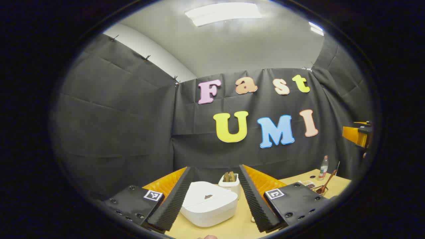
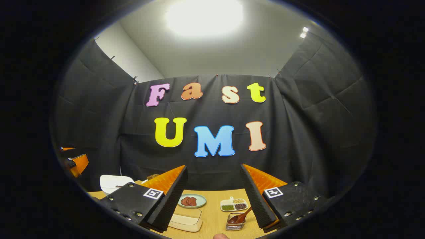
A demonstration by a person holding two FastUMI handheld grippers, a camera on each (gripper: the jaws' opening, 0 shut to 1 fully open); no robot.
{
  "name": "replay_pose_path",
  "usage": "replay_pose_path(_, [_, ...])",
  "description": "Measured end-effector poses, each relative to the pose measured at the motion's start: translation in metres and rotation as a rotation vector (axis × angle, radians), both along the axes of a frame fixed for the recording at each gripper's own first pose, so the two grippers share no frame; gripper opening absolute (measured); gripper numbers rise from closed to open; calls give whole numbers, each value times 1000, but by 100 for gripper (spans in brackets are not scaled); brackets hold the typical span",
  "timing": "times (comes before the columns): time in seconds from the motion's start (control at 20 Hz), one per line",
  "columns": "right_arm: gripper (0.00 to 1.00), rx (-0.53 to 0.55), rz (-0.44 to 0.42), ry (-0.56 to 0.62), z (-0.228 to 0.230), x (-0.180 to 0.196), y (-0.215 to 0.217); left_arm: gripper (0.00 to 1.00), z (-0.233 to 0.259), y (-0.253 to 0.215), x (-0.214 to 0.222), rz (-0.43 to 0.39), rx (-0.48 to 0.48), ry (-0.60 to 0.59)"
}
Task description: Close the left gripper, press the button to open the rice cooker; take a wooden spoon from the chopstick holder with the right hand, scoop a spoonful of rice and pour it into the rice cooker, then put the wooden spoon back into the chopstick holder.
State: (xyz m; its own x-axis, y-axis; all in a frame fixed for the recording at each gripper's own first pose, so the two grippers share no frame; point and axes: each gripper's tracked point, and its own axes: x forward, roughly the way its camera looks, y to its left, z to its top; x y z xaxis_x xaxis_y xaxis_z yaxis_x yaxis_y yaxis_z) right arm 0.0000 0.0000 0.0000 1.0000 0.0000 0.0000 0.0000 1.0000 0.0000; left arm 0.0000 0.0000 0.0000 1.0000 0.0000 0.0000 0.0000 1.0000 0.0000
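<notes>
my left gripper [image 1: 215, 196] is spread wide, holding nothing, the closed white rice cooker [image 1: 209, 203] between its fingers on the table [image 1: 232, 227], the chopstick holder [image 1: 229, 182] at 12 o'clock behind it. my right gripper [image 2: 214, 196] gapes empty too; wooden spoon [image 2: 239, 217] rests in a glass dish [image 2: 235, 223] at 5 o'clock. i can't read any label.

Black cloth [image 2: 315, 132] hangs in creased panels around the booth, clipped along its top edge. Above it runs a pale wall [image 1: 156, 56] and a grey ceiling with bright light panels [image 1: 222, 13]. A light wooden table [image 2: 212, 212] stands below.
</notes>
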Motion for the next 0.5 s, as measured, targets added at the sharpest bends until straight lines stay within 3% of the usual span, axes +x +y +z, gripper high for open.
replay_pose_path(0.5, [95, -34, -36, -8, 6, -12, -12, 96, 4, -5, 6, -30, -17, -7])
